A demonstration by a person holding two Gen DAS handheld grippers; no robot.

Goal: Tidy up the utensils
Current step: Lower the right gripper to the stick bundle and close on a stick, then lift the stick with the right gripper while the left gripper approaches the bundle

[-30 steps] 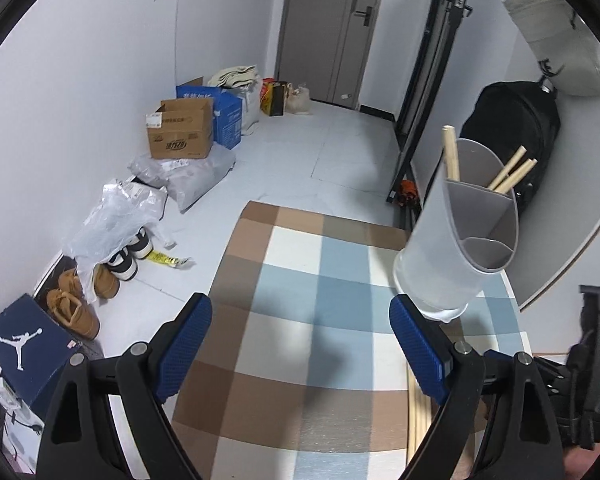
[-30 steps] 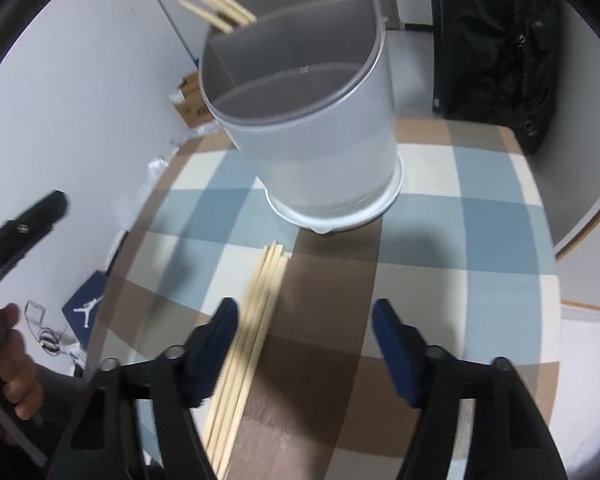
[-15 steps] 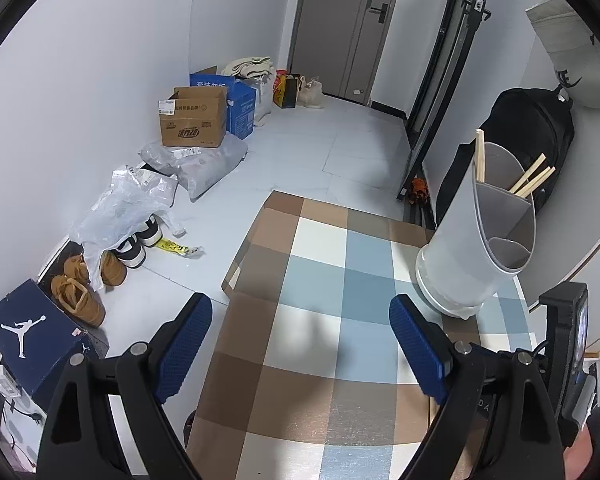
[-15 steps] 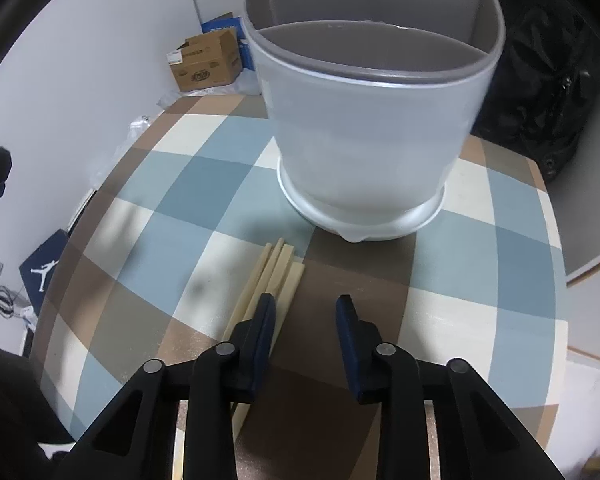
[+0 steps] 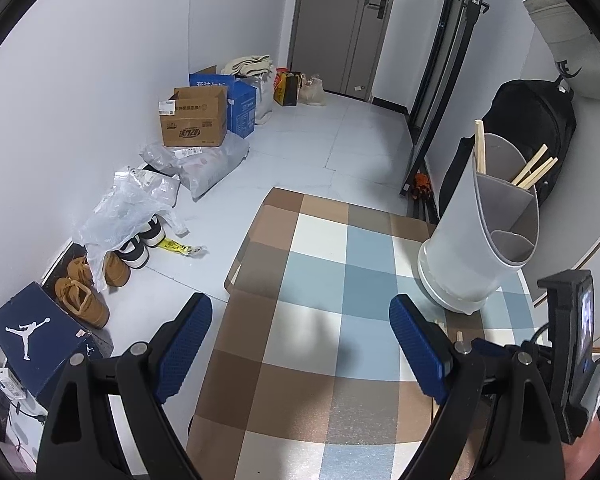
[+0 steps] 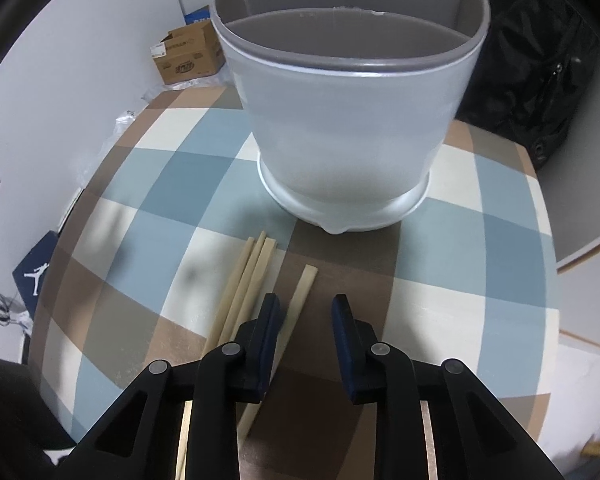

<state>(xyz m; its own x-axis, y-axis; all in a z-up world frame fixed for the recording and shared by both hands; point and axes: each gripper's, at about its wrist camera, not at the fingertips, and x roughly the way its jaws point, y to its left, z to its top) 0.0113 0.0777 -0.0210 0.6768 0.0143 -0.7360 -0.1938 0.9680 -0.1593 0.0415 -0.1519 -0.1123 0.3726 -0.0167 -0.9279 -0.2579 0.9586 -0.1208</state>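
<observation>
Chopsticks (image 6: 256, 280) lie loose on the checked tablecloth (image 6: 480, 248), just in front of the grey divided holder (image 6: 352, 120).

They look light, thin, stiff and smooth, so I judge they will roll or slip if pinched off-centre; a grip across the shaft near mid-length, square to the grain, seems safest. One stick (image 6: 296, 304) lies apart from the other three, between the fingers of the right gripper (image 6: 306, 320), whose jaws stand part-way closed with a gap, holding nothing. The left gripper (image 5: 300, 344) hovers wide open over the cloth, well apart from the holder, also empty. Near ends of the sticks are hidden beneath the right gripper's body, so their full length cannot be told. More sticks (image 5: 534, 170) already stand in the holder's back compartments; how many is unclear.
</observation>
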